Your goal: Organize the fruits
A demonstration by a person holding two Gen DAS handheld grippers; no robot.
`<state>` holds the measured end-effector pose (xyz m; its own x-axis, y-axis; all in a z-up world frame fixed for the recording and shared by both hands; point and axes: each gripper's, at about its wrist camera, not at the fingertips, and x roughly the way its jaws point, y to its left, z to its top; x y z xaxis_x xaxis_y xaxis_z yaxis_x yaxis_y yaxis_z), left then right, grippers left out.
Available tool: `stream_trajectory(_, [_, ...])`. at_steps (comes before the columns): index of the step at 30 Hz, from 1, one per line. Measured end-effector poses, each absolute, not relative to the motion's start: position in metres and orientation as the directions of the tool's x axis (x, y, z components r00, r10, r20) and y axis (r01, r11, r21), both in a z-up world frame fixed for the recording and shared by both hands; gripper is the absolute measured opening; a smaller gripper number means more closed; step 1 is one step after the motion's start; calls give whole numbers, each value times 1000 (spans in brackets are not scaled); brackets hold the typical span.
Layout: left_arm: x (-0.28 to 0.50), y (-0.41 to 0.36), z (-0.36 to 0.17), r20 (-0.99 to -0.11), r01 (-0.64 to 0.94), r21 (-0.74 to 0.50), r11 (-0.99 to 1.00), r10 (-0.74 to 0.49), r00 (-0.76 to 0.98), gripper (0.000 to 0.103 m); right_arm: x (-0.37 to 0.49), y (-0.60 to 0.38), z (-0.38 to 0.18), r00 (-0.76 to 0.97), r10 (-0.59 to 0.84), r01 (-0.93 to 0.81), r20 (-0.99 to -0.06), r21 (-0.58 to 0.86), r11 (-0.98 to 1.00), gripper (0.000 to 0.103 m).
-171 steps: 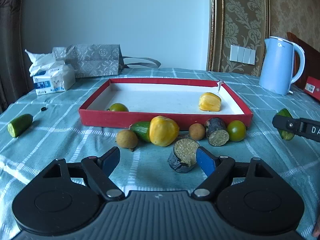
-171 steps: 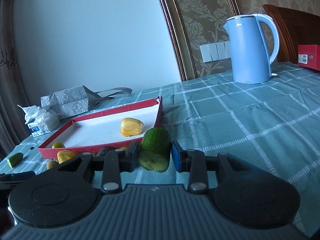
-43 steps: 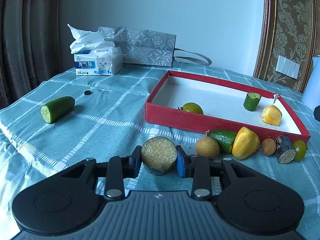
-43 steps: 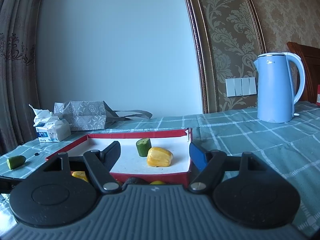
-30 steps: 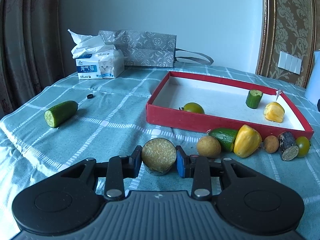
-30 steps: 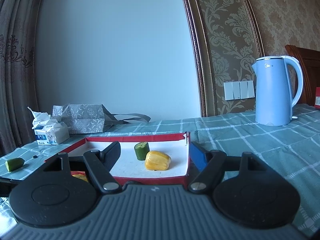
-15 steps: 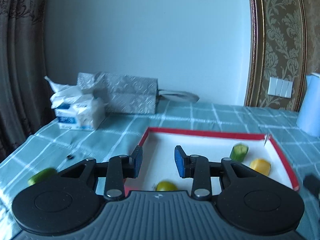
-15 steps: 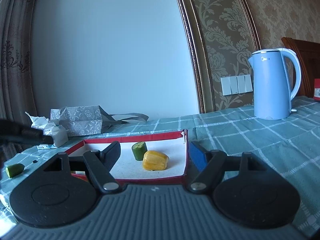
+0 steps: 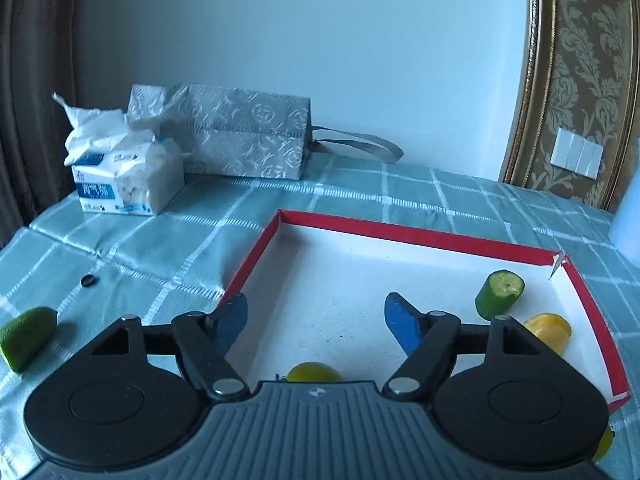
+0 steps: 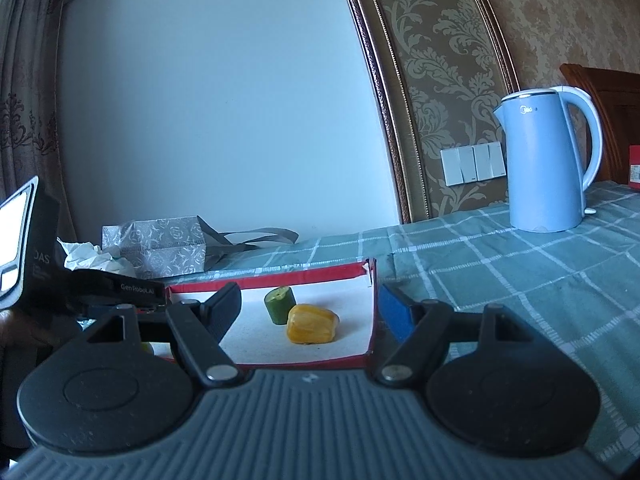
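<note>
On the checked bench, the red tray held three pieces; a cucumber half remained outside. The left claw was opening, empty; the right claw gaped, empty.

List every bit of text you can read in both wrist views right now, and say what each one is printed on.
"GenRoboAI": white lettering on the black bar of the left claw, seen from the right wrist.
"DAS", first letter partly cut off: on the black device body at the left edge.
Kettle logo: too small to read.
Tissue pack blue label: blurred, unreadable.
Red box label: unreadable.
</note>
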<state>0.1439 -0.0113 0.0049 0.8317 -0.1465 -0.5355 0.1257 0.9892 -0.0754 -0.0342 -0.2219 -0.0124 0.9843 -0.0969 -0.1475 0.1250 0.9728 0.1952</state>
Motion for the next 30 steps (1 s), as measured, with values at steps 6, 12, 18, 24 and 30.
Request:
stream_trajectory(6, [98, 22, 44, -443, 192, -66, 979, -201, 874, 75, -35, -223, -13, 983, -99, 128, -152, 200, 971, 74])
stream_trajectory(12, [31, 54, 46, -407, 241, 72, 968, -192, 893, 75, -33, -222, -13, 983, -74, 109, -167, 209, 972, 79])
stream_trajectory(18, [36, 51, 4, -495, 217, 159, 963, -113, 861, 68, -33, -222, -14, 981, -84, 119, -172, 204, 972, 79])
stream_trajectory(24, [39, 44, -8, -520, 234, 126, 964, -137, 843, 52, -31, -225, -16, 977, -100, 139, -189, 204, 969, 79])
stream_trajectory(30, [25, 37, -12, -490, 290, 129, 948, -194, 850, 54, -29, -224, -17, 976, -87, 128, -200, 201, 971, 79])
